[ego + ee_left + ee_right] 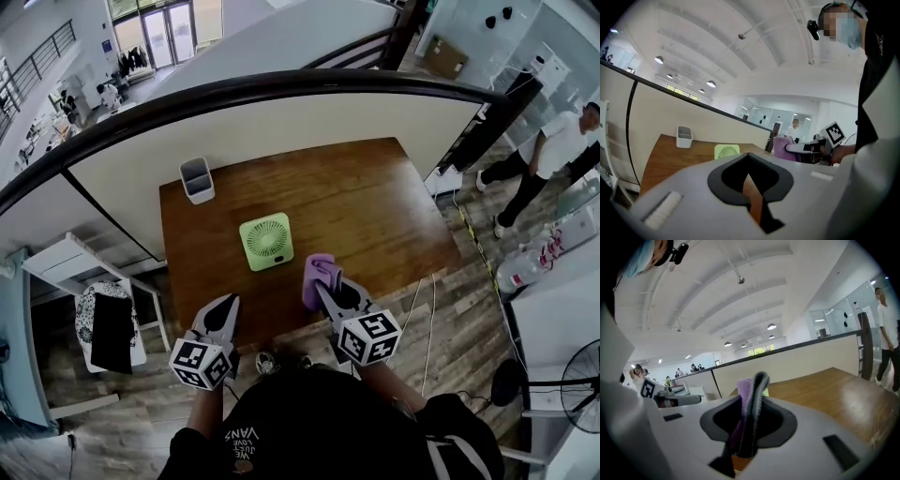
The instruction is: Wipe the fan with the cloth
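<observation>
A small green square fan (265,241) lies face up in the middle of the wooden table (375,206); the left gripper view shows the fan (726,151) past the jaws. My right gripper (323,285) hangs over the table's near edge, to the fan's right, shut on a purple cloth (317,275). In the right gripper view the cloth (742,397) is pinched between the closed jaws of the gripper (752,394). My left gripper (230,304) is shut and holds nothing, at the near edge below the fan. Its closed tips (749,157) point toward the fan.
A white rectangular bin (197,179) stands at the table's far left corner. A curved rail and a pale partition (281,122) run behind the table. A chair with a dark item (111,328) is at the left. At the right are a person (553,150) and a floor fan (579,382).
</observation>
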Demonstrator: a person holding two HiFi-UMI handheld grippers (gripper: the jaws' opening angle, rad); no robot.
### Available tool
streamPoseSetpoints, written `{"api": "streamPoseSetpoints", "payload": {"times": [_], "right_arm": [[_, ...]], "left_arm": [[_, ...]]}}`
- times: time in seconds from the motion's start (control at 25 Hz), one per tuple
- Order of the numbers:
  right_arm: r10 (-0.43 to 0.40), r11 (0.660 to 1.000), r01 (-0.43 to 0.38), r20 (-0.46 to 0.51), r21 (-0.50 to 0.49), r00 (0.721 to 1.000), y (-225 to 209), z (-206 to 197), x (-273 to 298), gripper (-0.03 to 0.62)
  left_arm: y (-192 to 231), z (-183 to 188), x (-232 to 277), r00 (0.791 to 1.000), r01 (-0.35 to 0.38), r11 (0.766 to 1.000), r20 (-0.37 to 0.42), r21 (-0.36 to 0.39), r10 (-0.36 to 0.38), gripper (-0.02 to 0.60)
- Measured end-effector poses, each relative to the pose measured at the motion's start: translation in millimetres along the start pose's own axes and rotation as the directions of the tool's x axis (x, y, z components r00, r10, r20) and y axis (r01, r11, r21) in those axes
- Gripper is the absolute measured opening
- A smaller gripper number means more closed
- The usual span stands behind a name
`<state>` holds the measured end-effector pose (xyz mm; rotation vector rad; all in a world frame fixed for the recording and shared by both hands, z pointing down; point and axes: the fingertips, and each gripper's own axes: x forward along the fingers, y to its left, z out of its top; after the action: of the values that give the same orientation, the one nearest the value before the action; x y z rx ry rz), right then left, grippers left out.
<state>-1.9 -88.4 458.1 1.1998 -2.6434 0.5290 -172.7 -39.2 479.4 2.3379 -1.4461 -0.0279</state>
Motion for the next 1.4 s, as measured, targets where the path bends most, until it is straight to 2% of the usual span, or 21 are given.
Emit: {"api": "streamPoseSetpoints", "payload": {"times": [0.72,1.4], "right_arm": [[0.129,0.991,-0.131,-0.046,-0.037,0.991,-24.1,-5.6,-4.2,0.094],[0.21,0.975,-0.214,-0.062,-0.06,0.976,-33.5,-8.1,-10.1,0.094]], "left_arm": [[-30.8,-5.2,11.5,0.992,-0.125,0.992,0.022,0.011,0.125,0.011],[-51.8,-13.3,19.5,0.983,-0.181,0.984,0.047,0.009,0.18,0.011]]}}
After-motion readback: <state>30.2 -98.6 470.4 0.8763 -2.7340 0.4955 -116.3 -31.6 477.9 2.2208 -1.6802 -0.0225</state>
